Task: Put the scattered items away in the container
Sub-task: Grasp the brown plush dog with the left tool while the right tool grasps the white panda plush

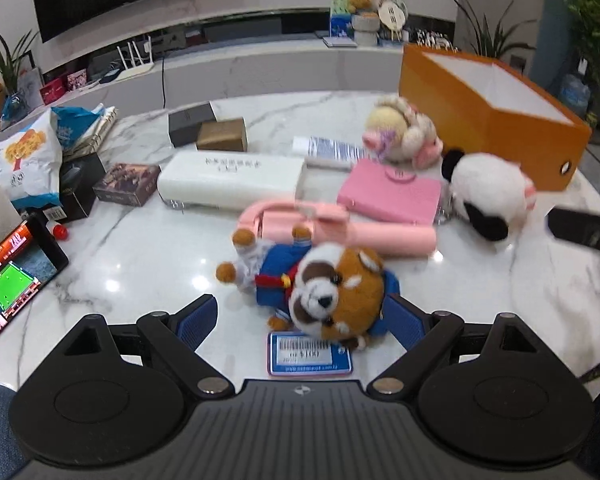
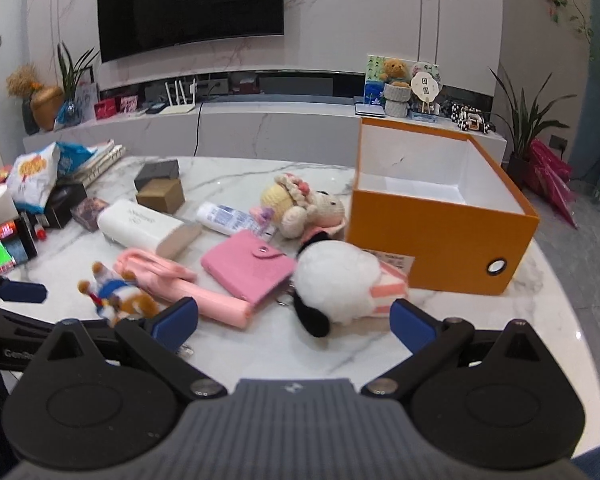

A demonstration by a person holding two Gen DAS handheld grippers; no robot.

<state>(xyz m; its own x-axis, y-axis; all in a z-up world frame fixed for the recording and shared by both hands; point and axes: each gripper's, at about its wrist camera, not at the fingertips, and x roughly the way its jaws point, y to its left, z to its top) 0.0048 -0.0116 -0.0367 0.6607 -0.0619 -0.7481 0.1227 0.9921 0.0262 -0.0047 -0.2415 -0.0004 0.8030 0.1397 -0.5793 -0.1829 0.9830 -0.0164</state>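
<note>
An open orange box (image 1: 496, 108) (image 2: 440, 236) stands on the marble table at the right. My left gripper (image 1: 300, 320) is open, its fingers either side of a red panda plush (image 1: 324, 288) in blue clothes, lying on the table with a price tag (image 1: 310, 354) below it. My right gripper (image 2: 294, 322) is open and empty just in front of a white and black plush dog (image 2: 336, 284). Behind lie a pink wallet (image 2: 248, 264), a pink folded item (image 2: 180, 284), a knitted doll (image 2: 300, 204), a white tube (image 2: 228, 218) and a white case (image 2: 140, 220).
Small dark and brown boxes (image 2: 160, 186), a snack bag (image 2: 34, 176) and a phone showing a green screen (image 1: 10, 280) sit at the table's left. A TV console with a router and ornaments runs behind. The table edge curves at the right.
</note>
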